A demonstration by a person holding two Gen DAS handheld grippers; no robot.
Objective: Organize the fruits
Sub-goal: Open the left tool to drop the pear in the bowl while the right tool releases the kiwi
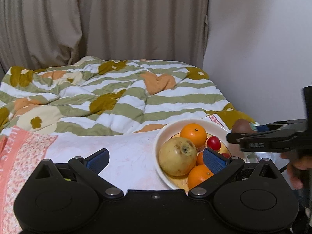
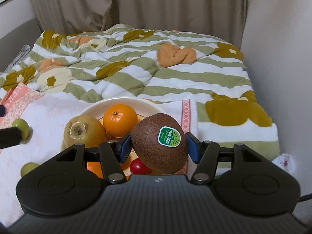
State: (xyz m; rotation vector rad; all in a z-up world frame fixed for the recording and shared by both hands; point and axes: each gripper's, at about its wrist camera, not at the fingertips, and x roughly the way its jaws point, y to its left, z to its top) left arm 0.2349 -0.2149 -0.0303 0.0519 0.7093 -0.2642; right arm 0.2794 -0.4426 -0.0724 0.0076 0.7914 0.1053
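Right hand-held gripper (image 2: 158,145) clamps kiwi (image 2: 159,143) over bowl (image 2: 124,101) rim, bedspread beyond

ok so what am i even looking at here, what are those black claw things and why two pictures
These are two hand-held grippers, each carried by a person, each with a camera looking along its own two fingers. One picture comes from the left gripper, whose blue-padded jaws stand wide open and empty. The other comes from the right gripper, which is clamped on a brown kiwi bearing a green sticker. Below it sits a cream bowl on a white towel, holding oranges, a yellowish pear-like fruit and a red cherry tomato. Two small green fruits lie on the towel.
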